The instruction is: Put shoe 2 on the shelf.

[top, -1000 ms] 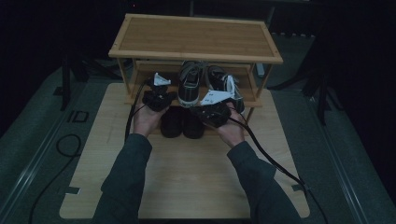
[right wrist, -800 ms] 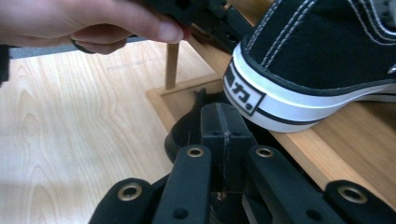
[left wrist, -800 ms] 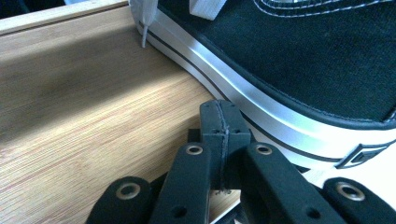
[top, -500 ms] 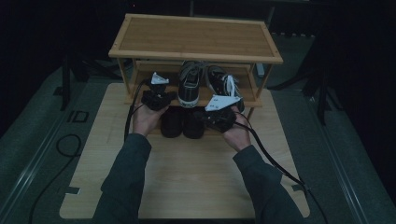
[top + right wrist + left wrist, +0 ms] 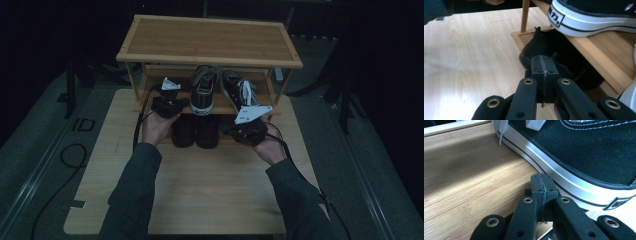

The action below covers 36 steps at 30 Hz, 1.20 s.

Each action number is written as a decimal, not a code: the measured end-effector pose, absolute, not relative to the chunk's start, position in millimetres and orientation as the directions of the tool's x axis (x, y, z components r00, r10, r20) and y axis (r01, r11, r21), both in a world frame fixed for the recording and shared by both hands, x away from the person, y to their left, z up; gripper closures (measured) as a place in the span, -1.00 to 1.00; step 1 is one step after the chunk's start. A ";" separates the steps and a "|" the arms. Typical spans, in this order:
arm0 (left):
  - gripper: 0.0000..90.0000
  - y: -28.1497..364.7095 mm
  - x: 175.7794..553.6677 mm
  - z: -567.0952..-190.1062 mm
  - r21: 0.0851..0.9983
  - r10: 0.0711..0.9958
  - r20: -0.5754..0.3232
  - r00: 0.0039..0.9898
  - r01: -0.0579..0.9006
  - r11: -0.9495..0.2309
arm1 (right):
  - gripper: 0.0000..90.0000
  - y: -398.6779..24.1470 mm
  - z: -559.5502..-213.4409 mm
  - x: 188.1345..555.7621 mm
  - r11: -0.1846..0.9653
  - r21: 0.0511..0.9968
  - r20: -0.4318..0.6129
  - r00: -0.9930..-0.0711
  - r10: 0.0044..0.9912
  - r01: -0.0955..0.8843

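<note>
Dark floor and black surroundings frame a pale wooden surface (image 5: 200, 195) with rounded corners and a fine straight grain. At its twelve o'clock edge stands a bamboo shoe rack (image 5: 210, 37), its flat top framed by a raised border and carried on slim square posts, with a lower shelf beneath.

On that shelf sits a pair of black canvas sneakers (image 5: 205, 92) with white laces, heels toward the person. The left gripper view shows one up close: matte woven cloth, white stitching, and a smooth glossy white rubber sidewall with a thin black stripe. Under the shelf, on the bottom level, a pair of plain black shoes (image 5: 195, 131) rests side by side (rounded, soft-looking, with no visible laces), heels pointing to six o'clock.

A left hand holds the left tongs (image 5: 169, 102) at about nine o'clock of the sneakers, at shelf height; in its own view the tips are pressed together with nothing between them, just beside the white sidewall and over the shelf's warm striped wood. A right hand holds the right tongs (image 5: 247, 131) at about three o'clock of the black shoes, low over the surface; its tips are likewise pressed together and empty, pointing toward the nearer black shoe (image 5: 541, 47). Both tools are black, hard plastic with metal-ringed rivet holes, each topped by a grey three-cornered plate.
</note>
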<state>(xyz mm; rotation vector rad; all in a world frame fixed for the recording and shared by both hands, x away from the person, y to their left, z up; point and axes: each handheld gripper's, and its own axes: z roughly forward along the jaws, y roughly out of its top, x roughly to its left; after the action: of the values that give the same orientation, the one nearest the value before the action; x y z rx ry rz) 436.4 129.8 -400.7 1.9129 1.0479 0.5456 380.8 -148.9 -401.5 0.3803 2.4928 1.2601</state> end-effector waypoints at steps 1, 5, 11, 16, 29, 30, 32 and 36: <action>1.00 129.8 436.4 -400.7 0.847 0.834 -0.027 0.551 0.456 -0.273 | 1.00 -148.9 -401.5 380.8 0.575 0.813 -0.163 -0.913 0.374 0.091; 1.00 129.7 436.5 -400.6 0.846 0.834 -0.027 0.550 0.457 -0.274 | 1.00 -157.8 -401.1 380.6 0.578 0.810 -0.154 -0.917 0.369 0.097; 1.00 129.6 436.6 -400.2 0.845 0.834 -0.026 0.551 0.459 -0.276 | 1.00 -170.6 -397.0 380.3 0.578 0.809 -0.147 -0.917 0.370 0.103; 1.00 129.7 436.7 -400.3 0.845 0.834 -0.026 0.552 0.458 -0.276 | 1.00 -184.2 -396.1 380.9 0.569 0.814 -0.135 -0.913 0.384 0.119; 1.00 129.4 436.6 -400.2 0.844 0.833 -0.023 0.552 0.457 -0.280 | 1.00 -215.4 -395.3 377.8 0.561 0.816 -0.130 -0.903 0.409 0.136; 1.00 129.4 436.6 -400.2 0.844 0.833 -0.023 0.552 0.457 -0.280 | 1.00 -215.4 -395.3 377.8 0.561 0.816 -0.130 -0.903 0.409 0.136; 1.00 129.6 436.7 -400.2 0.845 0.833 -0.024 0.553 0.457 -0.279 | 1.00 -217.0 -395.1 377.1 0.561 0.816 -0.129 -0.903 0.411 0.139; 1.00 129.6 436.7 -400.3 0.845 0.833 -0.024 0.553 0.456 -0.278 | 0.99 -234.3 -392.2 372.3 0.550 0.823 -0.140 -0.888 0.437 0.140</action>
<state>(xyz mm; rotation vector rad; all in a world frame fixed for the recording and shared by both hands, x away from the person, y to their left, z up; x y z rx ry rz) 436.7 129.6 -400.3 1.9185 1.0458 0.5457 372.3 -234.3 -392.2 0.4754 2.4597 1.2637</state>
